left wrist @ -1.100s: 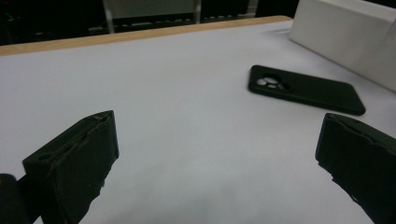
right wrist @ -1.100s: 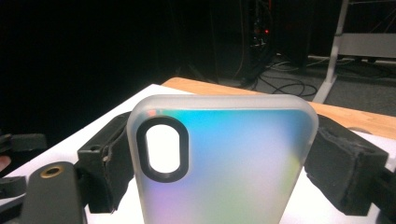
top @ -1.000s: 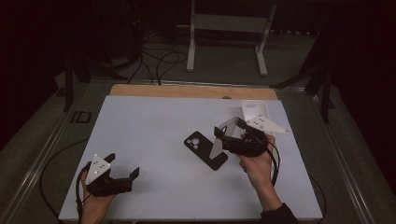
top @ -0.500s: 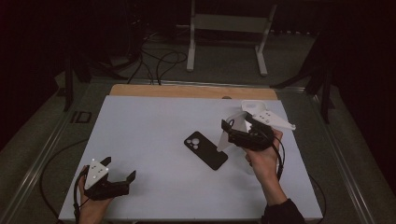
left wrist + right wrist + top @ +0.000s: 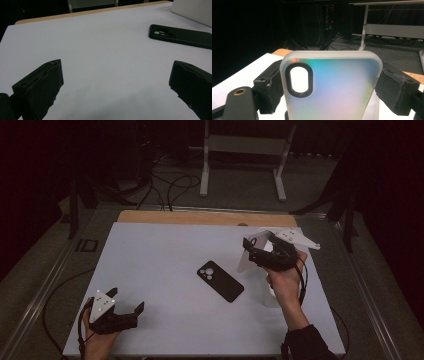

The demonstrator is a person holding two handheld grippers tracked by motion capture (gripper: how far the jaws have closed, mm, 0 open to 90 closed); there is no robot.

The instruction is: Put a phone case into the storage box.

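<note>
My right gripper (image 5: 256, 251) is lifted over the right side of the white table (image 5: 165, 250), shut on a frosted translucent phone case (image 5: 245, 261). In the right gripper view the case (image 5: 332, 87) stands upright between the two black pads (image 5: 394, 92), which press on its side edges, and its oval camera cutout is at the upper left. A black phone (image 5: 220, 281) lies face down at the table's middle, apart from both grippers. My left gripper (image 5: 126, 300) rests at the near left corner, open with nothing between its jaws. The left gripper view has the phone (image 5: 182, 36) far off at the upper right.
A pale box (image 5: 272, 295) stands on the table under my right hand. A wooden strip (image 5: 200, 217) runs along the table's far edge. Beyond it are a white stand (image 5: 240, 150) and cables (image 5: 170, 185) on the dark floor.
My right gripper has carried the case a little up and to the right, away from the black phone. The left gripper has barely shifted.
</note>
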